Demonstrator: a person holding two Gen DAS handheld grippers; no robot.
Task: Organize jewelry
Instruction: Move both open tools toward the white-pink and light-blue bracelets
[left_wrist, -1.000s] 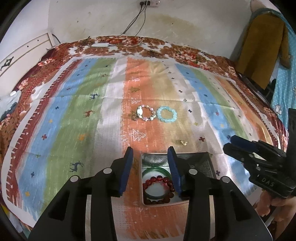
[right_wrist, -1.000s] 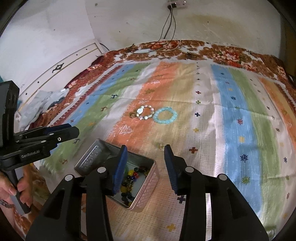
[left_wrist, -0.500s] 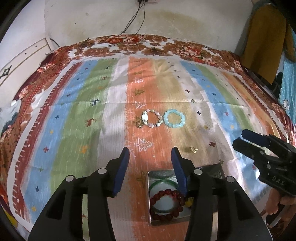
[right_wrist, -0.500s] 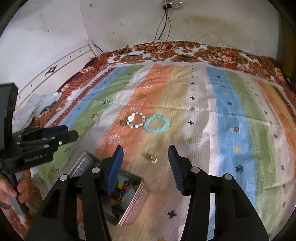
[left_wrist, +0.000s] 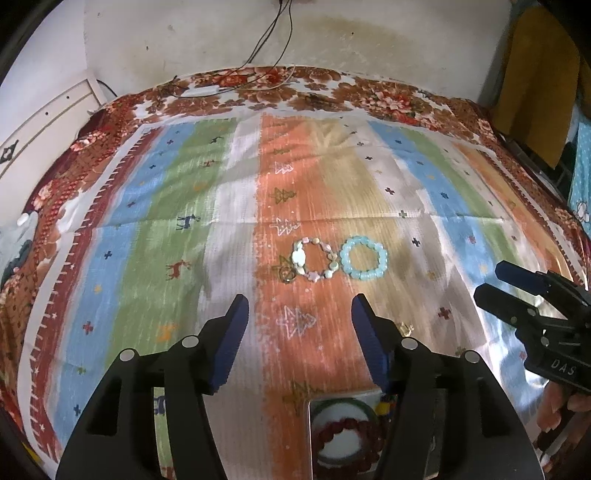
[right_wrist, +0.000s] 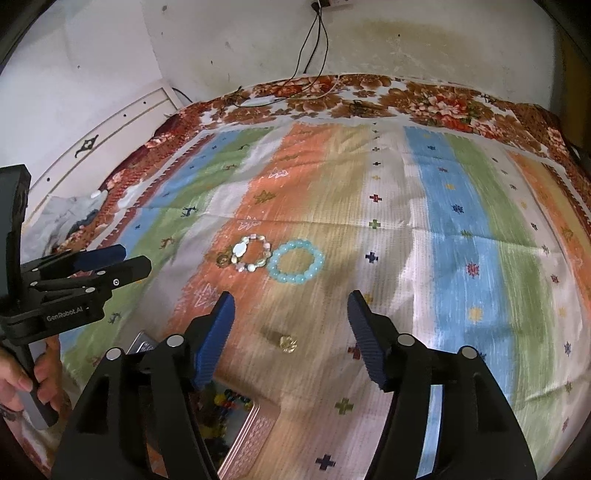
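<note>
A: Nearest item?
B: Metal tin (left_wrist: 309, 435) under the left claw (left_wrist: 298, 319), red bead bracelet (left_wrist: 343, 439) inside.
A: Claws?
B: Both spread, jaws just been opening, nothing between them. Right claw (right_wrist: 290, 314) hangs over a small gold piece (right_wrist: 287, 343) on the bed's striped cloth (right_wrist: 461, 236).
A: Farther?
B: Shell bracelet (left_wrist: 314, 260) touching the aqua bead bracelet (left_wrist: 365, 263), mid-cloth.
</note>
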